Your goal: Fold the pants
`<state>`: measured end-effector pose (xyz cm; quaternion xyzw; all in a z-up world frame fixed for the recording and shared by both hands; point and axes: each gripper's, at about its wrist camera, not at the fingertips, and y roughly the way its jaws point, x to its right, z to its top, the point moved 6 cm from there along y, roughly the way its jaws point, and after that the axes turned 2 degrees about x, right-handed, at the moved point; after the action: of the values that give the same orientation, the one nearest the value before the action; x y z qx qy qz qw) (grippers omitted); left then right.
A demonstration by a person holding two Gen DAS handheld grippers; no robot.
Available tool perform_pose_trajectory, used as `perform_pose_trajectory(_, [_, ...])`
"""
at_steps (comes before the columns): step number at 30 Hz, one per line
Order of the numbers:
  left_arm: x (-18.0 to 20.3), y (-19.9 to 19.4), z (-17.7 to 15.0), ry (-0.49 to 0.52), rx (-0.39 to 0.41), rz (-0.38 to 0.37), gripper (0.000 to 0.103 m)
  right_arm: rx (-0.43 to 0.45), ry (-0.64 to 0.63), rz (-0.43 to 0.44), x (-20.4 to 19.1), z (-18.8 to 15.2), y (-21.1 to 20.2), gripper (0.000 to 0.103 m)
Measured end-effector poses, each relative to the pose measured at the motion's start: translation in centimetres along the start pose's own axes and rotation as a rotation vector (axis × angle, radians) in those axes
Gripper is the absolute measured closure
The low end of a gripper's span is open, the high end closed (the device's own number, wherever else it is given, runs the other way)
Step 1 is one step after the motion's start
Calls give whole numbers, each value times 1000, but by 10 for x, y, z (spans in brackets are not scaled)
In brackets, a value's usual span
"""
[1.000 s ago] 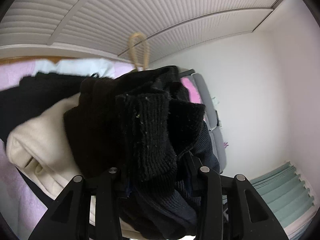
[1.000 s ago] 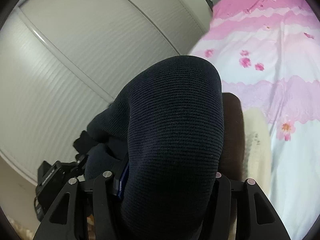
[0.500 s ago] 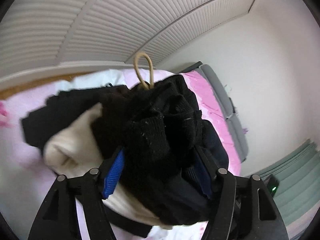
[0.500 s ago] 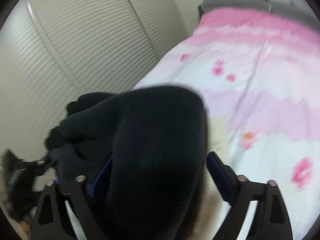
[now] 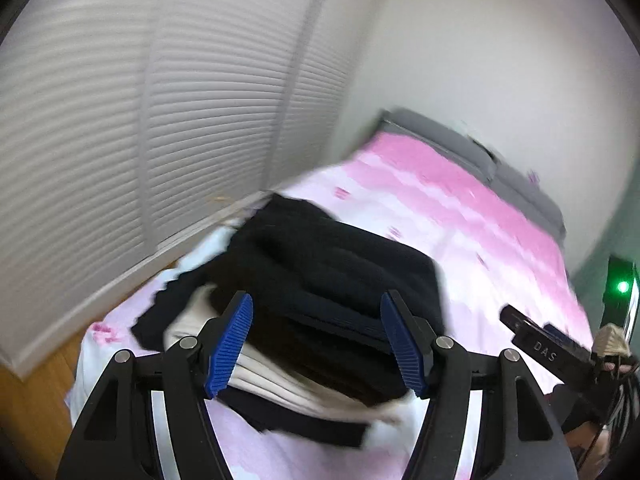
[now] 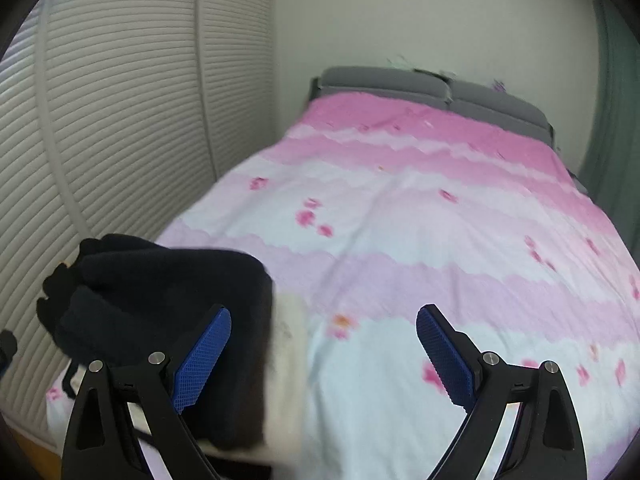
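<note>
I see the pink bed [image 6: 420, 240] filling the room's far side, slatted doors [image 6: 120, 120] to the left. The folded dark pants [image 5: 340, 280] lie atop a clothes pile [image 5: 280, 380] at the bed's near left corner. My left gripper [image 5: 316, 340] and right gripper [image 6: 324, 356] both gape, holding nothing. I'd back straight off, not brushing the stack.

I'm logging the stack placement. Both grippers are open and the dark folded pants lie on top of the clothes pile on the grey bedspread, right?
One detail is off: the bedspread is pink and white with flowers, not grey, as the right wrist view shows. Otherwise yes: left gripper and right gripper are open, and the dark pants top the clothes pile.
</note>
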<state>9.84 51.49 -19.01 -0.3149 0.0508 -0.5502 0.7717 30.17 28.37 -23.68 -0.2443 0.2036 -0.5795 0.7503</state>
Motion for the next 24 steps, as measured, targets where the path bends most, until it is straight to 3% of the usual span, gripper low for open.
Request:
perform_pose_trajectory(6, [130, -51, -24, 128, -68, -147, 38, -27, 16, -35, 82, -22, -77, 8])
perform_pose_trajectory(14, [275, -146, -71, 195, -58, -229, 34, 5, 2, -124, 220, -30, -203, 8])
perform_pose_trajectory(22, [379, -225, -109, 285, -21, -274, 1, 44, 48, -159, 327, -58, -309, 8])
perform_pose_trajectory(24, [396, -234, -120, 318, -33, -286, 0, 45, 61, -184, 349, -66, -329, 8])
